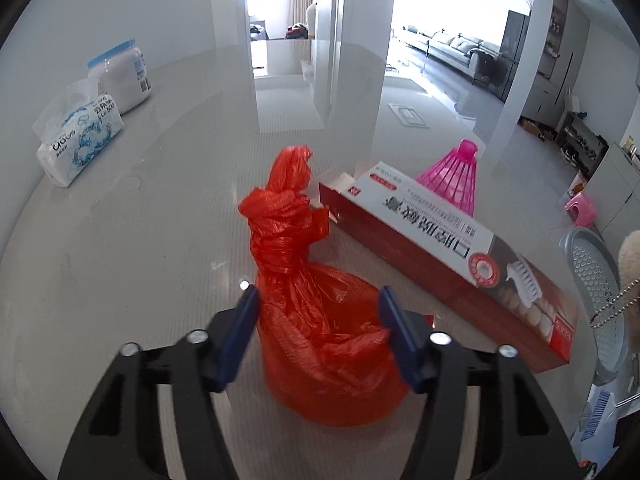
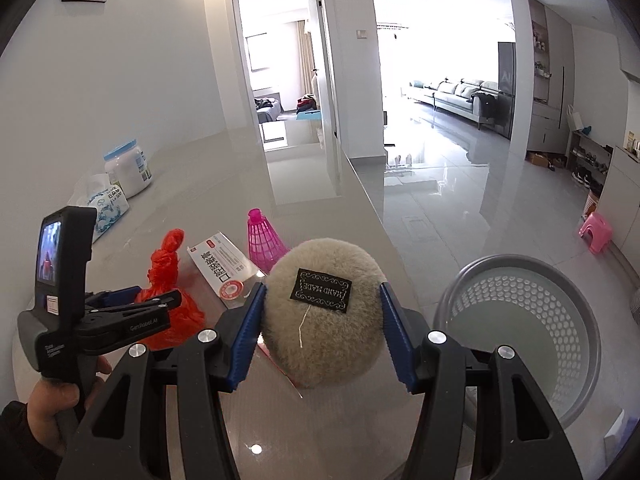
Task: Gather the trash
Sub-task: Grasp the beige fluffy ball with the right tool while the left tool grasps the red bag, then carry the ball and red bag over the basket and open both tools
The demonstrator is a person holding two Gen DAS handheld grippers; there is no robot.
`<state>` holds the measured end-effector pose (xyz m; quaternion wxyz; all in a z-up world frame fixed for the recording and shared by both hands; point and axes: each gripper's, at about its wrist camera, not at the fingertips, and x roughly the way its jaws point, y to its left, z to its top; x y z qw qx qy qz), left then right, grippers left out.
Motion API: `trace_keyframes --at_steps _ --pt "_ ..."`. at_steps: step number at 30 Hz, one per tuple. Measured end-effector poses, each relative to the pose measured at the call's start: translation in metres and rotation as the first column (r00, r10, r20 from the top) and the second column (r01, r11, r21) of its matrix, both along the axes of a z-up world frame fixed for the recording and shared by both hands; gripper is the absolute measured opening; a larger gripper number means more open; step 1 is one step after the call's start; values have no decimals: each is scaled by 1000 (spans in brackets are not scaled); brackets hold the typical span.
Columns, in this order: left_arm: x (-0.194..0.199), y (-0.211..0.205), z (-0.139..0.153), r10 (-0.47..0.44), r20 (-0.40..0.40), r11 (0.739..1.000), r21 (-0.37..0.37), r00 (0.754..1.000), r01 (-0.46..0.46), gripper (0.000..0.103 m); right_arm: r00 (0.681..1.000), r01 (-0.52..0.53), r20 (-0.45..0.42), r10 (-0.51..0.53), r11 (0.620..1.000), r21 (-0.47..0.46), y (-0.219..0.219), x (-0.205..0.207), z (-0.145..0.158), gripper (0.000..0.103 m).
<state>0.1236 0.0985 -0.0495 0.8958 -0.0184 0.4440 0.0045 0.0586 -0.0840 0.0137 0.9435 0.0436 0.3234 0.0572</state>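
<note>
A knotted red plastic bag (image 1: 316, 320) stands on the grey table. My left gripper (image 1: 318, 332) is open, its blue pads on either side of the bag's bulging base; it also shows in the right wrist view (image 2: 132, 304), around the bag (image 2: 168, 280). My right gripper (image 2: 322, 332) is shut on a beige fluffy pom-pom (image 2: 320, 320) with a black label, held above the table's right edge. A toothpaste box (image 1: 452, 252) and a pink plastic shuttlecock (image 1: 456, 176) lie behind the bag. A grey perforated trash basket (image 2: 524, 336) stands beside the table, right of the pom-pom.
A tissue pack (image 1: 76, 140) and a white jar with a blue lid (image 1: 120, 76) sit at the table's far left. The table edge runs along the right, with glossy floor beyond. A pink stool (image 2: 596, 232) stands on the floor.
</note>
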Motion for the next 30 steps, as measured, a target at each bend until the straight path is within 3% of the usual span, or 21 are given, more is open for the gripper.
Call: trace_keyframes --at_steps 4,7,19,24,30 --pt "-6 3 0 6 12 1000 6 1000 -6 31 1000 2 -9 -1 1000 11 -6 -6 -5 55" --pt "-12 3 3 -3 30 1000 12 1000 3 24 1000 6 -21 -5 1000 25 -9 -9 -11 55" --pt "-51 -30 49 -99 163 994 65 982 90 21 997 66 -29 -64 997 50 -42 -23 -17 55" --pt "-66 -67 72 -196 220 981 55 956 189 21 994 109 -26 -108 992 56 -64 -34 -19 55" --pt "-76 -131 87 -338 253 940 48 906 337 21 982 190 -22 -189 979 67 -105 -51 -23 54"
